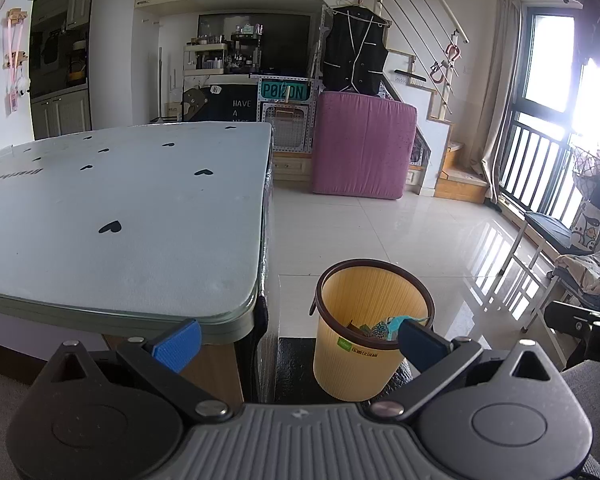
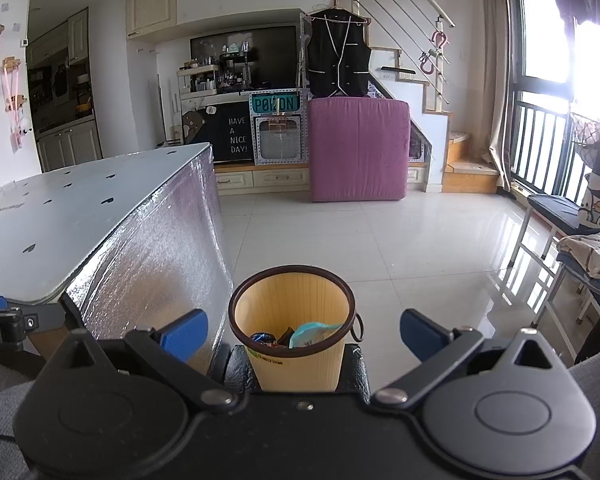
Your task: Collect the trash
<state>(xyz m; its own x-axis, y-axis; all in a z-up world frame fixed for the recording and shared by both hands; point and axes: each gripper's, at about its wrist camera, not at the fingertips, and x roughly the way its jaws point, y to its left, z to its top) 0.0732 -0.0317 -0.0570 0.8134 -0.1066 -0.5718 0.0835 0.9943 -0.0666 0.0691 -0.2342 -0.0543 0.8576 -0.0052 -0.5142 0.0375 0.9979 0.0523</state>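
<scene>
A yellow ribbed trash bin point(image 1: 364, 320) with a dark brown rim stands on a black mat on the floor, right of the table. Wrappers point(image 1: 380, 328) lie inside it, one of them light blue point(image 2: 312, 334). My left gripper point(image 1: 298, 344) is open and holds nothing; its right pad overlaps the bin's rim in the view. In the right wrist view the same bin point(image 2: 296, 316) sits between the wide-apart blue fingers of my right gripper point(image 2: 302, 334), which is open and holds nothing.
A table point(image 1: 120, 208) with a pale top printed with black hearts fills the left, its side wrapped in silver foil point(image 2: 160, 256). A pink mattress point(image 1: 362, 146) leans at the back. A chair with cloth point(image 2: 580, 240) stands right. Glossy tiled floor point(image 1: 380, 232) lies beyond the bin.
</scene>
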